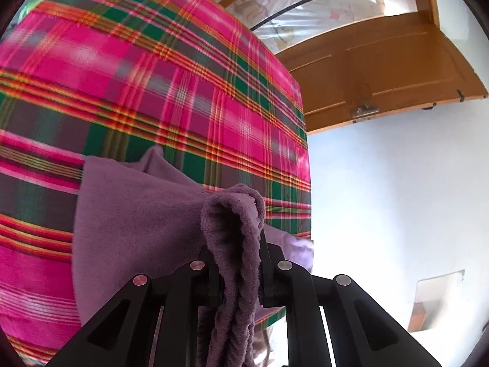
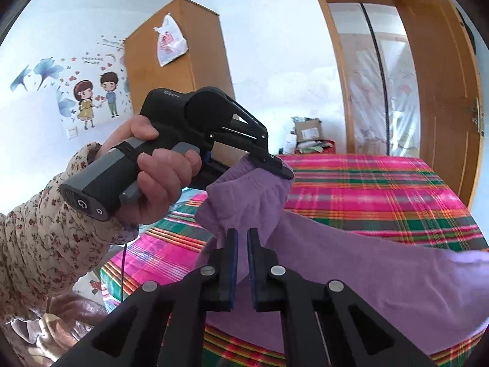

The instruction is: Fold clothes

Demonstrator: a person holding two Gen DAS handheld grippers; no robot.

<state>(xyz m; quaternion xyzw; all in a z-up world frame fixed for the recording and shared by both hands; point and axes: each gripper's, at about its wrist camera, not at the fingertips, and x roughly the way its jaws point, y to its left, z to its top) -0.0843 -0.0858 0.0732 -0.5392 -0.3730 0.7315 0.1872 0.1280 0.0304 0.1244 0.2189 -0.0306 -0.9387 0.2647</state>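
A purple fleece garment (image 1: 137,220) lies partly on the bed's pink and green plaid cover (image 1: 152,85). My left gripper (image 1: 238,263) is shut on a bunched, thick edge of it, which hangs down between the fingers. In the right wrist view the garment (image 2: 366,275) stretches to the right across the cover (image 2: 366,189) and rises to the left gripper (image 2: 282,168), held by a hand (image 2: 165,183) in a floral sleeve. My right gripper (image 2: 243,238) is nearly closed, its pads on a thin fold of the same garment just below the left one.
A wooden door (image 1: 382,70) stands past the bed's far edge, beside a glazed doorway (image 2: 376,76). A wardrobe (image 2: 183,46) with a plastic bag (image 2: 169,41) stands against the back wall. Boxes and a red basket (image 2: 308,140) sit behind the bed.
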